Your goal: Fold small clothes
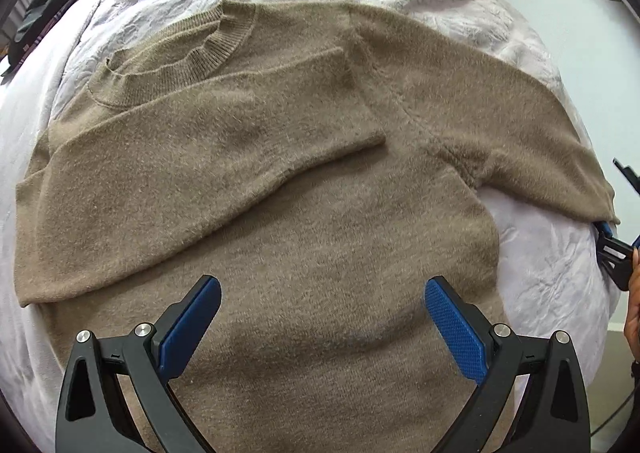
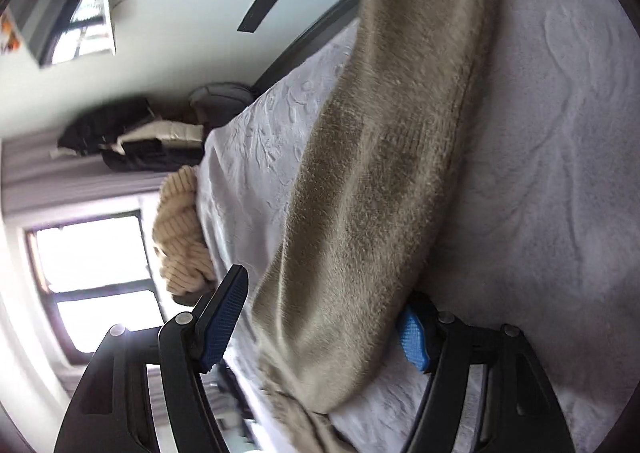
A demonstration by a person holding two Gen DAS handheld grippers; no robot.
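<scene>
A tan fuzzy sweater (image 1: 320,181) lies flat on a pale lilac bed cover (image 1: 552,273). Its left sleeve (image 1: 200,181) is folded across the chest, and its right sleeve (image 1: 500,125) stretches out to the right. My left gripper (image 1: 322,317) is open and empty, hovering over the sweater's lower body. My right gripper (image 2: 320,317) shows at the right edge of the left wrist view (image 1: 612,249), at the right sleeve's cuff. In the right wrist view the sleeve (image 2: 380,193) lies between its wide-apart blue pads (image 2: 222,325), unpinched.
A cream ribbed garment (image 2: 180,229) lies at the bed's far edge. Dark clothes (image 1: 52,1) are piled at the far left. A wall (image 1: 580,33) and a window (image 2: 92,253) stand beyond the bed.
</scene>
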